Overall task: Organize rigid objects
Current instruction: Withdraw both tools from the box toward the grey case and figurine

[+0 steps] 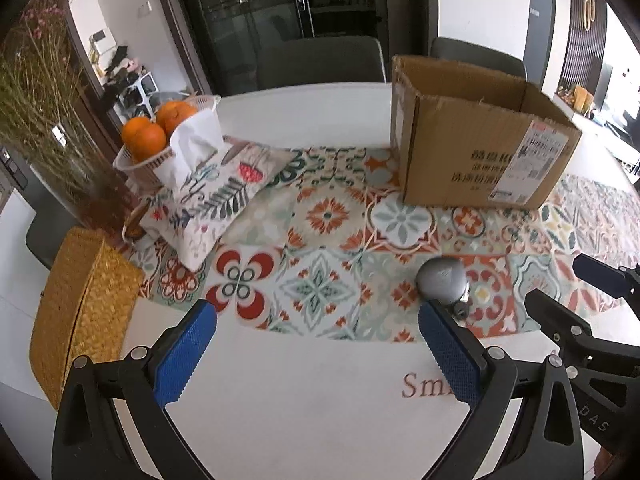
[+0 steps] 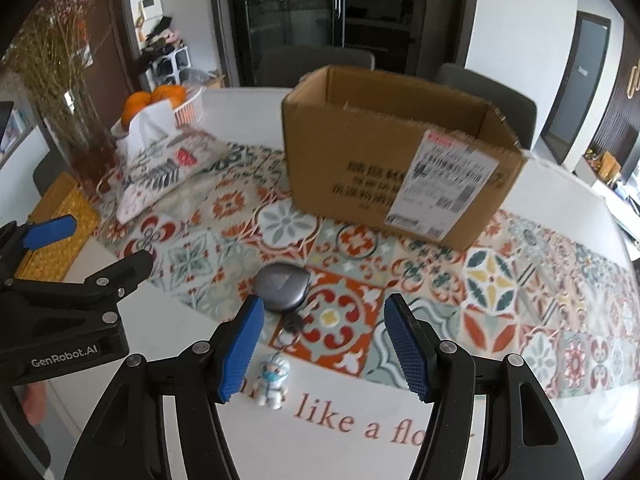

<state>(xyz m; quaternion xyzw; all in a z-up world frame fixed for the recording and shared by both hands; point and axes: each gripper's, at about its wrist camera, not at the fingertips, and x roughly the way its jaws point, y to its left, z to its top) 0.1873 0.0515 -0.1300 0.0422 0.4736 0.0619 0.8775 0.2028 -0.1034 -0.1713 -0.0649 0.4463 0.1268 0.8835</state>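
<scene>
A grey rounded case [image 2: 281, 286] with a key ring and a small white figurine charm [image 2: 273, 381] lies on the patterned table mat, near its front edge. It also shows in the left wrist view [image 1: 441, 279]. An open cardboard box [image 2: 396, 168] stands behind it on the mat, and shows in the left wrist view [image 1: 476, 140] at the right. My right gripper [image 2: 322, 344] is open and empty, just in front of the case, its left finger beside the charm. My left gripper [image 1: 316, 344] is open and empty, left of the case.
A floral tissue pouch [image 1: 212, 196], a basket of oranges [image 1: 160, 136], a glass vase with dried stems [image 1: 60, 140] and a woven yellow box [image 1: 80, 320] stand at the left. The white round table [image 1: 320, 420] has dark chairs behind it.
</scene>
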